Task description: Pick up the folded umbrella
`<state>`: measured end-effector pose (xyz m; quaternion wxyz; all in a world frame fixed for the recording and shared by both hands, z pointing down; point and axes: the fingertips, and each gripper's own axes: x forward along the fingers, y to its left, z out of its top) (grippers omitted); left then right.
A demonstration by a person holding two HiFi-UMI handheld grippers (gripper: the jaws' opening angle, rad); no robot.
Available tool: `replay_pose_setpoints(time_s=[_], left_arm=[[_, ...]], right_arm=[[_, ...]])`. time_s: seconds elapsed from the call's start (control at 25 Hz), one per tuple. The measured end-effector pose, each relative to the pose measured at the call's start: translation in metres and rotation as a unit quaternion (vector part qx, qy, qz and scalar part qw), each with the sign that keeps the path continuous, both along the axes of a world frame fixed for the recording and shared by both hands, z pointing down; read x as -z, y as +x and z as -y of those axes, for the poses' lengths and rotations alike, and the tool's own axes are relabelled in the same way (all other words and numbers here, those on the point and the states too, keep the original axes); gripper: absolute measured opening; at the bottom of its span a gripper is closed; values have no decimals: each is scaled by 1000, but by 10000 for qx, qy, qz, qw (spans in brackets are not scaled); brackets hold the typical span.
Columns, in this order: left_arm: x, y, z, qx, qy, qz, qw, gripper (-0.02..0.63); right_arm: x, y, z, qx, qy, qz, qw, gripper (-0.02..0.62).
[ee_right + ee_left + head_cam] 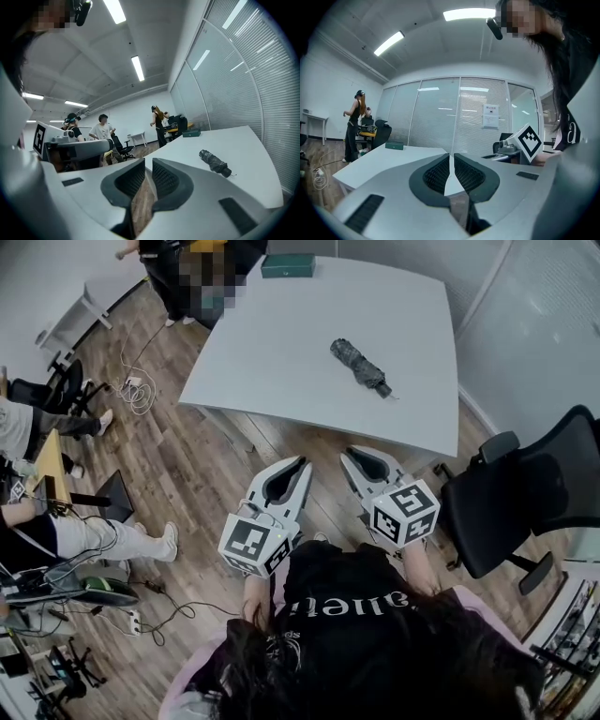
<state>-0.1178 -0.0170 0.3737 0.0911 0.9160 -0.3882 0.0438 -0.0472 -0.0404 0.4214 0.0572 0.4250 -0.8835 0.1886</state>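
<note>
The folded umbrella (360, 367), dark grey with a black handle end, lies on the right half of the white table (281, 352). It also shows in the right gripper view, as the umbrella (214, 162) lying ahead and to the right of the jaws. My left gripper (305, 462) and right gripper (347, 454) hang side by side over the wooden floor, just short of the table's near edge. Both point toward the table. The left gripper (451, 154) is shut with nothing in it, and so is the right gripper (148, 161). The left gripper view does not show the umbrella.
A green box (288, 266) sits at the table's far edge. A black office chair (534, 493) stands close on my right. A person (178, 277) stands at the far left corner, seated people (56, 531) and floor cables (136, 390) on the left, and a glass wall behind the table.
</note>
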Motion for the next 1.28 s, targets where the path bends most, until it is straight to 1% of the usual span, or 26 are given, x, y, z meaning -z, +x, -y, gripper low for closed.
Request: replay_pose_setpoints(time_s=[0.16, 0.28, 0.64, 0.76, 1.0, 1.12, 1.28], left_arm=[[-6, -19, 10, -40, -72, 15, 10000, 49], [-15, -24, 15, -83, -194, -46, 9998, 49], [-32, -2, 41, -356, -460, -149, 9982, 49], [-35, 8, 60, -351, -482, -118, 9982, 49], [-35, 26, 108, -214, -464, -61, 9987, 49], [-33, 34, 134, -111, -447, -71, 9989, 49], [-35, 56, 161, -106, -462, 32, 9989, 49]], right_arm=[[-6, -15, 7, -114, -97, -42, 9999, 55], [-15, -18, 9, -160, -234, -140, 9995, 55], [-29, 0, 35, -379, -476, -198, 9980, 55], [-33, 9, 58, -363, -506, -178, 9979, 55], [-37, 36, 116, -339, -492, -179, 9981, 55], [-38, 47, 145, -243, -499, -218, 9982, 56], [-45, 65, 180, -181, -544, -193, 9982, 57]])
